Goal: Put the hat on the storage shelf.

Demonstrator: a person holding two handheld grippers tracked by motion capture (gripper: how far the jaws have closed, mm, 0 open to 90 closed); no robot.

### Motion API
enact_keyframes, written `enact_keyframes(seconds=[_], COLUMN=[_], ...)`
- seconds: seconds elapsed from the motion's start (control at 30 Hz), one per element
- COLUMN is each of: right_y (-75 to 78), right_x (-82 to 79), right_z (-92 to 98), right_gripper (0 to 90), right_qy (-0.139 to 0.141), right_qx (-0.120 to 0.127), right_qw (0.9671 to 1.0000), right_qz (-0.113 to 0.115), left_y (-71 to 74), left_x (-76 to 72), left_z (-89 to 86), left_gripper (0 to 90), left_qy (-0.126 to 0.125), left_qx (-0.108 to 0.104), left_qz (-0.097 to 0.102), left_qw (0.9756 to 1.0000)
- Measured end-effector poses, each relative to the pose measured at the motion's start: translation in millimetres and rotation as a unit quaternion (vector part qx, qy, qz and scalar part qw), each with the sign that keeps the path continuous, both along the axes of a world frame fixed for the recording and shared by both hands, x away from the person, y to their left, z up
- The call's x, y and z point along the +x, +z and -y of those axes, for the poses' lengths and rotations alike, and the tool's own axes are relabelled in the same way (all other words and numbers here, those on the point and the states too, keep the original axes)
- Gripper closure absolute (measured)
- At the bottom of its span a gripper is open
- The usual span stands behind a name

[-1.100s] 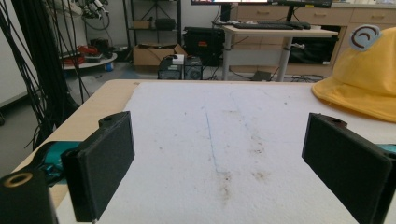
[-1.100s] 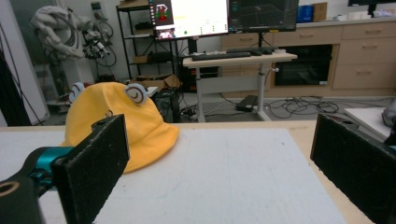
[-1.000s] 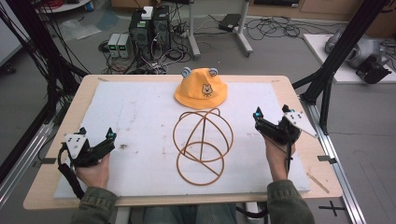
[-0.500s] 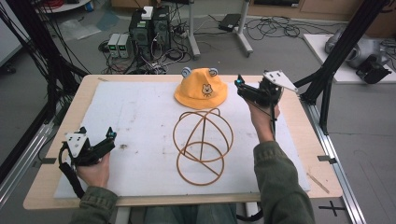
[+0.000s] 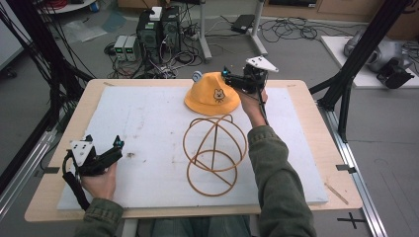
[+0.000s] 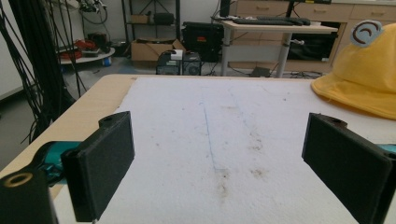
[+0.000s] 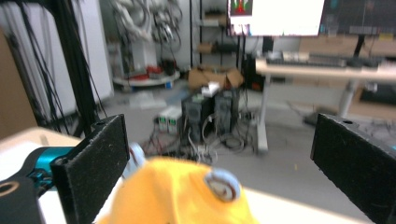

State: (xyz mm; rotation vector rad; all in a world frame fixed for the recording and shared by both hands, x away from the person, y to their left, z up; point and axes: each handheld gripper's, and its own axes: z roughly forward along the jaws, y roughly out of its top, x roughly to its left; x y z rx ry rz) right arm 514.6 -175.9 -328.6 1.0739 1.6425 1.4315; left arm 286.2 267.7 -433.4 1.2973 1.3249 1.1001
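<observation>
A yellow bear-face hat (image 5: 211, 94) with small grey ears lies at the far middle of the white foam board (image 5: 148, 128). My right gripper (image 5: 228, 77) hovers over the hat's right crown, open. From the right gripper view, the hat (image 7: 180, 196) sits low between the wide-apart jaws, with an ear (image 7: 222, 184) showing. A wire sphere stand (image 5: 213, 153) of copper-coloured rings stands mid-board in front of the hat. My left gripper (image 5: 117, 147) rests open near the front left of the board; the hat (image 6: 364, 79) lies far right in its view.
The wooden table edge (image 5: 326, 148) frames the board. Black frame posts (image 5: 356, 59) stand at both sides. Computers and cables (image 5: 158, 34) lie on the floor behind the table.
My right gripper has travelled from the table's right side up and leftward to the hat's crown. The left gripper has stayed put.
</observation>
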Motion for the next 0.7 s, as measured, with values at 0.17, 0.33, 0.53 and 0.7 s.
enact_keyframes(seconds=[0.17,0.33,0.53,0.7], right_y=[-34.0,-62.1,-74.6,-77.3], right_x=[18.9,30.5,36.9,35.8], right_z=[-21.4,-36.5,-34.7,-40.7], right_gripper=[4.2,4.3,6.7,26.4], right_qy=[0.009,0.010,0.003,0.018], right_qx=[-0.038,-0.062,-0.041,-0.044], right_qw=[0.9982,0.9945,0.9920,0.9910], right_qz=[-0.044,-0.084,-0.119,-0.126], left_y=[-0.7,-0.6,-1.4,-1.1], left_x=[1.2,1.1,2.3,1.7], left_z=[-1.3,-1.5,-0.5,-0.6], left_gripper=[9.6,9.6,9.8,9.9], left_qy=[0.002,0.001,-0.001,-0.001], left_qx=[-0.002,-0.007,0.000,0.000], left_qz=[0.000,0.002,0.000,-0.001], left_qw=[1.0000,1.0000,1.0000,1.0000])
